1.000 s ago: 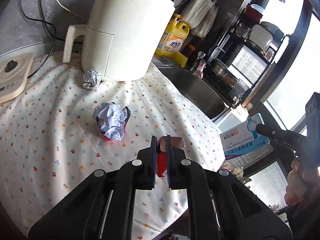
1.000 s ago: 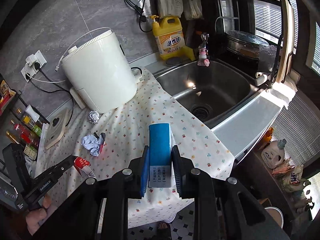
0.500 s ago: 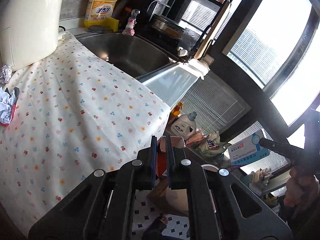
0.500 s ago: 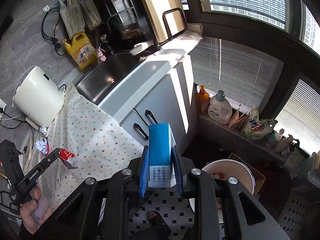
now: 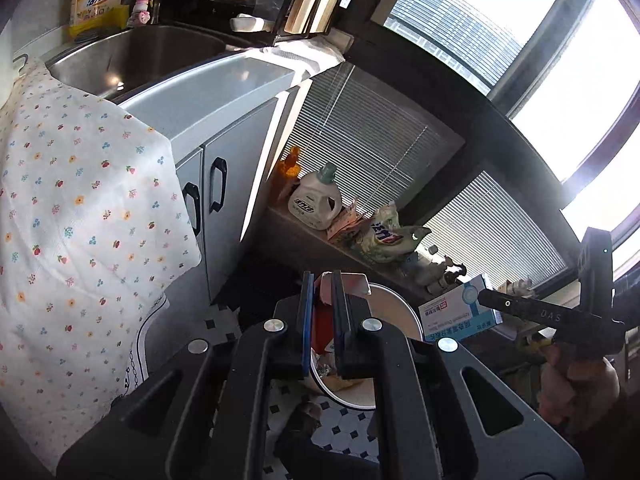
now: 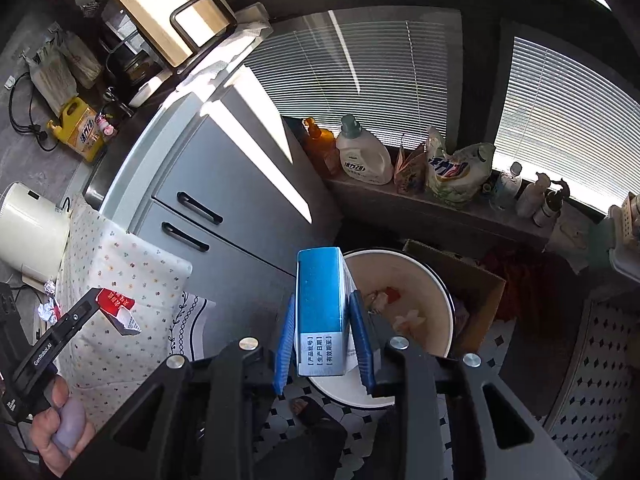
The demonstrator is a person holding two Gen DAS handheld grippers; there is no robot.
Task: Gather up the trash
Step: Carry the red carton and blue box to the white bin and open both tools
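Note:
My left gripper (image 5: pixel 323 320) is shut on a small red and white carton (image 5: pixel 322 330) and holds it in the air over the near rim of a round white bin (image 5: pixel 402 312) on the floor. My right gripper (image 6: pixel 323 332) is shut on a blue and white box (image 6: pixel 320 300), also above the bin (image 6: pixel 440 300), which holds several scraps. The blue box also shows in the left wrist view (image 5: pixel 460 314), and the red carton in the right wrist view (image 6: pixel 118 308). A crumpled paper ball (image 6: pixel 48 310) and a foil ball (image 6: pixel 50 287) lie on the counter.
A floral cloth (image 5: pixel 80 220) hangs over the counter edge beside grey cabinet doors (image 5: pixel 216 184) and a steel sink (image 5: pixel 132 56). A brown cardboard box (image 6: pixel 476 292) stands behind the bin. Detergent bottles and bags (image 6: pixel 400 160) line a low sill under window blinds. The floor is tiled.
Both grippers have swung away from the counter and down toward the floor, each still holding its item. The white bin has come into view below them.

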